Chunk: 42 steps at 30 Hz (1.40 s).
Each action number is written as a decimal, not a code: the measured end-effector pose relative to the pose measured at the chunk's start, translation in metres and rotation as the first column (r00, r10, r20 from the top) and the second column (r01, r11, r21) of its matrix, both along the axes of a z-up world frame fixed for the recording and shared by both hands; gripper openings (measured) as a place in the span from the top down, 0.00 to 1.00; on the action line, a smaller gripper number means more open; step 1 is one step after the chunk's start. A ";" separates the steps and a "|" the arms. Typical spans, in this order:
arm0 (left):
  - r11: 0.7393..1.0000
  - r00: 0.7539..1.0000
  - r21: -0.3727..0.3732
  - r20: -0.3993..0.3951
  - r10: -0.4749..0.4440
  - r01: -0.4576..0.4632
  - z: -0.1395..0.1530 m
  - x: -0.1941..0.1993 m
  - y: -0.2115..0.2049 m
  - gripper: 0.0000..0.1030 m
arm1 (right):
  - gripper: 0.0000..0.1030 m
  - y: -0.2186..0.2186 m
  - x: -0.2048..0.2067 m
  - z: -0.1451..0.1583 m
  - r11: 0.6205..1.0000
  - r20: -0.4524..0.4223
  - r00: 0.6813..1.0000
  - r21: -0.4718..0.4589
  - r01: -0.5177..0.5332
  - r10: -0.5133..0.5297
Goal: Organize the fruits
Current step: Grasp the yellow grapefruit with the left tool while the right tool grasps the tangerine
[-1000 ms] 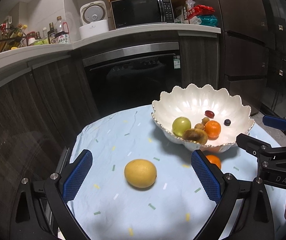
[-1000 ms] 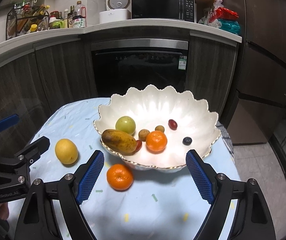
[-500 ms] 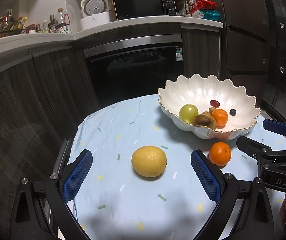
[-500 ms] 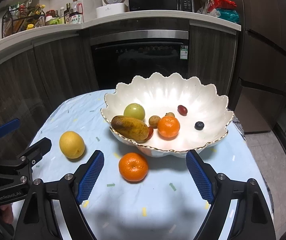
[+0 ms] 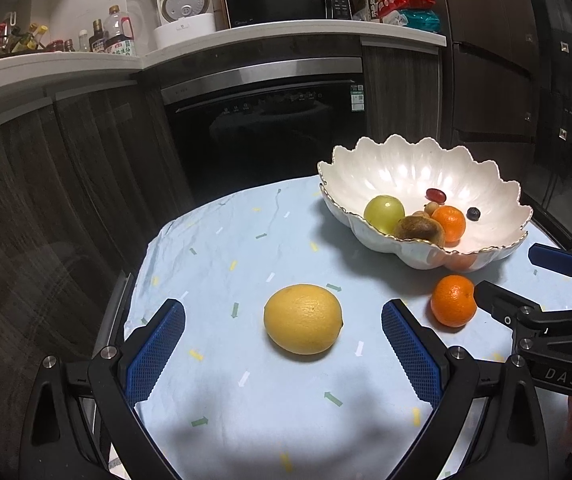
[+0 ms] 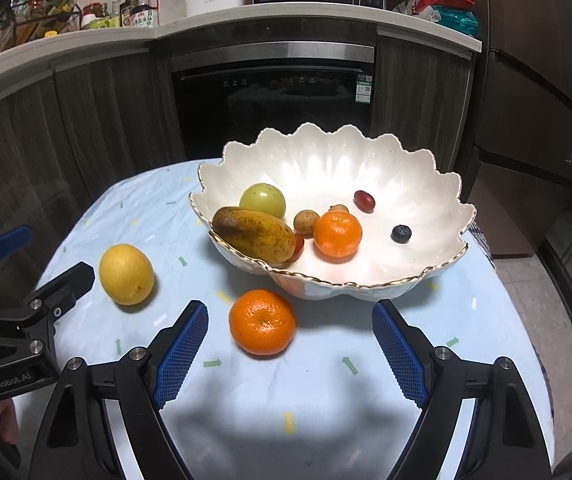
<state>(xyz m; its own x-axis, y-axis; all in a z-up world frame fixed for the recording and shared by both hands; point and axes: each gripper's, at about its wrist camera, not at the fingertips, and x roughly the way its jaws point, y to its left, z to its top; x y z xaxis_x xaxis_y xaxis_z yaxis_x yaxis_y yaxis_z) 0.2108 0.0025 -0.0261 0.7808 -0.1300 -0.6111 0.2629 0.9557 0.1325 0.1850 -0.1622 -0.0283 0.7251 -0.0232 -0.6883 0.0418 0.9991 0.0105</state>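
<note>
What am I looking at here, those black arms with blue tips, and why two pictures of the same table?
Those are two handheld grippers, one in each of a person's hands, each with a camera looking along its blue-padded fingers. One picture is from the left gripper, open and aimed at a yellow citrus fruit. The other is from the right gripper, open before a loose mandarin. Both fruits lie on a pale blue tablecloth beside a white scalloped bowl of fruit. Nothing is held.
</note>
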 end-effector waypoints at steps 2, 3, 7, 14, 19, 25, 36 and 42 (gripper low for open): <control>1.000 1.000 0.000 -0.009 -0.005 0.005 -0.003 0.004 0.000 0.02 | 0.18 0.000 0.002 -0.003 1.000 -0.007 1.000 0.001 0.006 -0.006; 1.000 1.000 -0.001 -0.012 -0.006 0.006 -0.004 0.005 -0.001 0.02 | 0.18 0.000 0.003 -0.004 1.000 -0.010 1.000 0.001 0.010 -0.010; 1.000 0.999 -0.001 -0.029 -0.017 0.017 -0.011 0.012 -0.001 0.02 | 0.18 0.002 0.008 -0.010 1.000 -0.029 0.999 -0.003 0.018 -0.018; 0.999 0.996 -0.004 -0.075 -0.039 0.039 -0.025 0.025 0.000 0.03 | 0.18 0.007 0.015 -0.021 1.000 -0.065 0.998 0.000 0.016 -0.016; 0.998 0.993 0.009 -0.102 -0.053 0.054 -0.033 0.034 -0.001 0.05 | 0.19 0.011 0.020 -0.027 1.000 -0.084 0.996 -0.005 0.021 -0.021; 0.998 0.989 0.001 -0.134 -0.061 0.062 -0.041 0.043 -0.001 0.08 | 0.25 0.013 0.027 -0.036 1.000 -0.116 0.993 0.001 0.023 -0.023; 0.997 0.983 0.000 -0.168 -0.073 0.074 -0.051 0.057 -0.003 0.18 | 0.37 0.015 0.038 -0.048 1.000 -0.148 0.989 0.013 0.014 -0.012; 0.996 0.978 0.000 -0.188 -0.089 0.090 -0.058 0.061 -0.006 0.28 | 0.43 0.017 0.040 -0.052 1.000 -0.154 0.988 0.023 -0.001 0.004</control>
<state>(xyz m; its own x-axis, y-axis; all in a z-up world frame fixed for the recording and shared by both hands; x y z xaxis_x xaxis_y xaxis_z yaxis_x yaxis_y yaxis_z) 0.2723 -0.0038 -0.0846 0.6376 -0.1887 -0.7469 0.3682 0.9263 0.0803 0.2253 -0.1454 -0.0806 0.6100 -0.0045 -0.7924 0.0424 0.9987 0.0269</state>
